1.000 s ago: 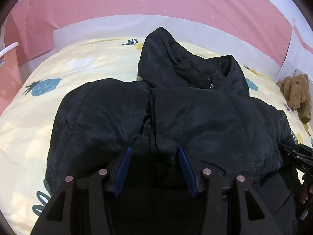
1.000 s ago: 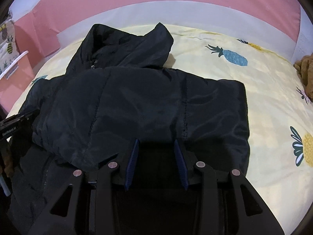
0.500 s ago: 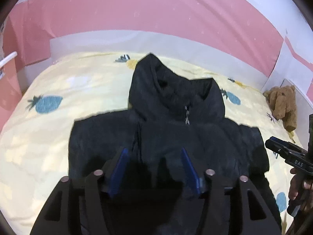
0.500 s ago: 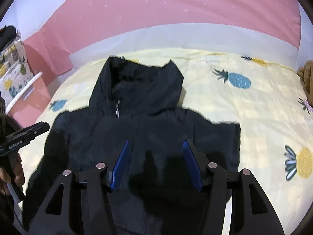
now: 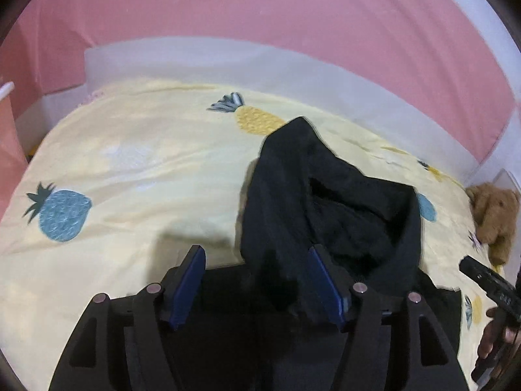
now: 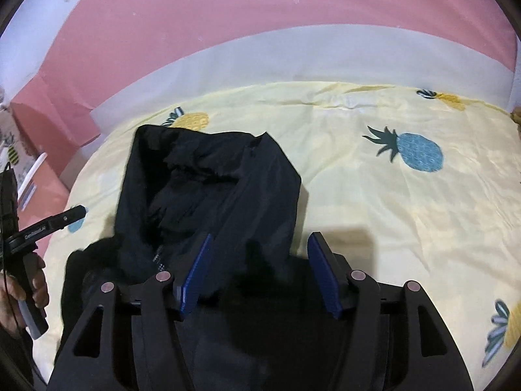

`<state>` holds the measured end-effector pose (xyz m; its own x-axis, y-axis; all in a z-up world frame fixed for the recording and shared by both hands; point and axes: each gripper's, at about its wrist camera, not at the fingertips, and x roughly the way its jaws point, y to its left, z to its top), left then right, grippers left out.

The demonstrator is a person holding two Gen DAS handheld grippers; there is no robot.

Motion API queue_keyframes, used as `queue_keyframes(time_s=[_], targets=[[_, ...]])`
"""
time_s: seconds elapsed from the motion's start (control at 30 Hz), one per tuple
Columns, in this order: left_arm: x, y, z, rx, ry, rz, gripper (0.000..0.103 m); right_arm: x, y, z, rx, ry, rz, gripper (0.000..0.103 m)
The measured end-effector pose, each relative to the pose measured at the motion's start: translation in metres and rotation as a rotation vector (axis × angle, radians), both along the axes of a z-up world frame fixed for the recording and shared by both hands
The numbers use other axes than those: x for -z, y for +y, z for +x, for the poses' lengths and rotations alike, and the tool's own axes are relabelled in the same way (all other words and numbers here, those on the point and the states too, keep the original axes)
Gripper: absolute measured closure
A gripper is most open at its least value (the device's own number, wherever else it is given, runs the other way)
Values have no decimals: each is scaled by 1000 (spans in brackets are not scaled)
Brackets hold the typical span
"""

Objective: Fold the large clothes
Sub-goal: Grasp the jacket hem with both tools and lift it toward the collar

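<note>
A black hooded jacket [image 5: 329,205] lies on the yellow pineapple-print bed. Only its hood and collar show ahead of the grippers; its zipper shows in the right wrist view [image 6: 208,202]. My left gripper [image 5: 257,260] is open and empty, above the hood's left edge. My right gripper [image 6: 259,251] is open and empty, above the hood's right side. The left gripper also shows in the right wrist view [image 6: 49,224], held by a hand. The right gripper also shows in the left wrist view [image 5: 485,283]. The jacket's body is hidden below the gripper frames.
The bed [image 5: 136,169] meets a white headboard band and a pink wall [image 5: 260,16]. A brown teddy bear [image 5: 495,215] sits at the bed's right edge. A pink cabinet with a white rail [image 6: 29,176] stands left of the bed.
Both grippers have moved forward over the jacket toward the hood, and the views have tilted up. The jacket's body has dropped out of view. Both stay open.
</note>
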<state>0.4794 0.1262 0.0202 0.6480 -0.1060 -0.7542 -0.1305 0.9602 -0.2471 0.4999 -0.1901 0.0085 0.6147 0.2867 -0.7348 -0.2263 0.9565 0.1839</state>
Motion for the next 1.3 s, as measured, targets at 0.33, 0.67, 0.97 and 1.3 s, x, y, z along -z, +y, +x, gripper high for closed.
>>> queue_keyframes(time_s=[0.33, 0.67, 0.97, 1.3], targets=[[60, 3, 99, -2, 63, -86, 37, 49, 7, 96, 3, 35, -8, 42], [46, -16, 92, 84, -47, -87, 97, 19, 8, 70, -41, -54, 47, 94], [-15, -11, -1, 106, -201, -131, 98, -52, -2, -32, -96, -189, 133, 94], [-22, -8, -111, 143, -240, -167, 98, -28, -26, -119, -81, -139, 194, 94]])
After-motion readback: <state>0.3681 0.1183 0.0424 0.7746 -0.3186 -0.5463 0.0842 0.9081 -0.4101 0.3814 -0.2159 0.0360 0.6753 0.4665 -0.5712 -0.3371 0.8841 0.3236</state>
